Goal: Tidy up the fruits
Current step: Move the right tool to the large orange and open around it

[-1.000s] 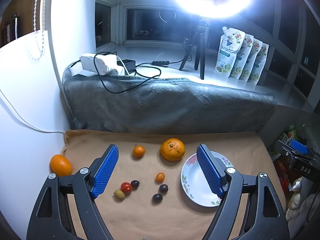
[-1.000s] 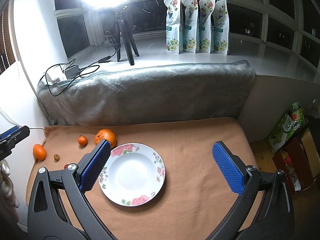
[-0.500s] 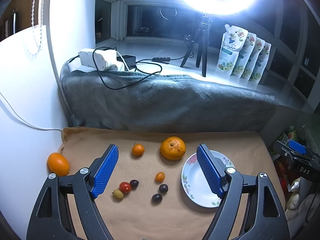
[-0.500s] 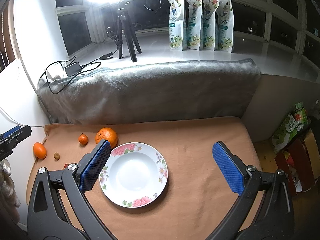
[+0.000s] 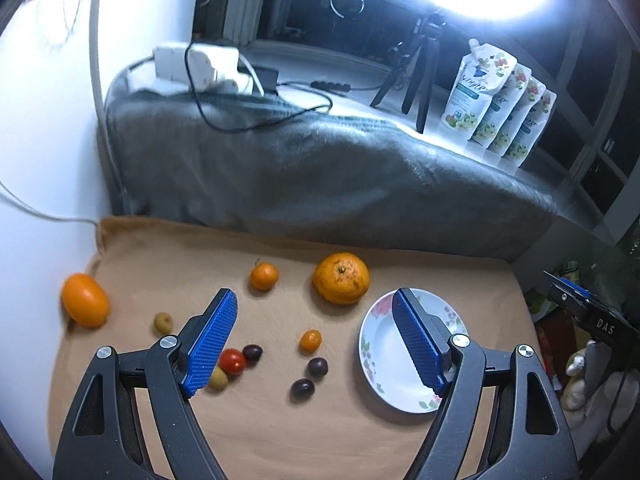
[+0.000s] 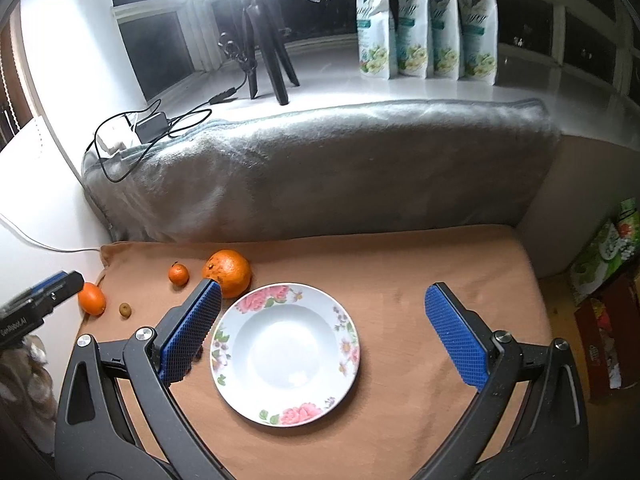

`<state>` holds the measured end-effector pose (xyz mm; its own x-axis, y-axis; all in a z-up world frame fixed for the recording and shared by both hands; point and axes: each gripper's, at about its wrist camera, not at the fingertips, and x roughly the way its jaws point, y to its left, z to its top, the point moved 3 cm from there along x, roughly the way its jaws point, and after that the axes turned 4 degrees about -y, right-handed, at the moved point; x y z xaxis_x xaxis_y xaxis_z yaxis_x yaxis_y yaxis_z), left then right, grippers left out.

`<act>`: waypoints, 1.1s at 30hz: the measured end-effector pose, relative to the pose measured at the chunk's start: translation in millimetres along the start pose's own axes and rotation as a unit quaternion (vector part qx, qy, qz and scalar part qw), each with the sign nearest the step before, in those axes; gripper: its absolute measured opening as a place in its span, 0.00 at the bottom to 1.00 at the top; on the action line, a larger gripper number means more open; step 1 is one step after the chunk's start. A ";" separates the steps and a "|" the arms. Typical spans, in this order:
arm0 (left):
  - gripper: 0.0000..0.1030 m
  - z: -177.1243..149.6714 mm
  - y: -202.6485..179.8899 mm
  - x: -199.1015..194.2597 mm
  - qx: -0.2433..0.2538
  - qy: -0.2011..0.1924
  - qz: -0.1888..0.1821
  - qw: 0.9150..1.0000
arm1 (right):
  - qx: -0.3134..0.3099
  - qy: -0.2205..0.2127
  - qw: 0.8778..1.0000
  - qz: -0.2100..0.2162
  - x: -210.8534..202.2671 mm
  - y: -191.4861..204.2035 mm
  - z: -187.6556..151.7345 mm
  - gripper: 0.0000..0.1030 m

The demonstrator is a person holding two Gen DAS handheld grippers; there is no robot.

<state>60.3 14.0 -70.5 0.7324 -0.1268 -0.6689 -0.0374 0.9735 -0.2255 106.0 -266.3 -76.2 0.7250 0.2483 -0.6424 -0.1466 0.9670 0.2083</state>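
Left-wrist view looks down on a tan fleece cloth [image 5: 248,432] strewn with fruit. The left gripper [image 5: 314,340] hangs above it with its blue-padded jaws spread wide and nothing between them. A large dimpled orange [image 5: 341,278] sits near the back, just beside the rim of a white floral-edged plate [image 5: 384,376]. A small round tangerine [image 5: 264,276] lies to its left, and a smooth oval orange fruit [image 5: 85,300] rests at the cloth's far left edge. Closer in are a small orange cherry tomato [image 5: 311,340], a red cherry tomato [image 5: 232,361] touching a dark grape [image 5: 253,352], two more dark grapes [image 5: 317,367] [image 5: 302,389] and two small yellow-green fruits [image 5: 163,322] [image 5: 218,379].

From the right wrist, the right gripper [image 6: 322,332] is likewise released, its jaws wide apart on either side of the plate [image 6: 348,344], which holds no fruit. The large orange [image 6: 228,272] touches or nearly touches the plate's far left rim.

Behind the cloth lies a rolled grey plush blanket [image 6: 320,168]. On the white sill beyond stand a black tripod [image 6: 268,48] and four white pouches with printed labels [image 6: 428,24].
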 end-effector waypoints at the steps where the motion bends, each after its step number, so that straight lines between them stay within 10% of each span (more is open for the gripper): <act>1: 0.77 -1.0 1.9 3.0 -0.002 0.003 0.000 1.000 | 0.001 0.006 1.000 0.009 5.5 1.2 0.9 1.00; 33: 0.53 -31.0 10.1 136.2 -0.067 0.133 -0.108 0.983 | -0.017 0.183 0.971 0.153 183.9 78.8 3.5 0.80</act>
<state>138.6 0.6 -185.8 0.5296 -0.3908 -0.7529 -0.0021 0.8870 -0.4618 230.2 -144.7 -175.4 0.3577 0.5218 -0.7744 -0.3447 0.8445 0.4099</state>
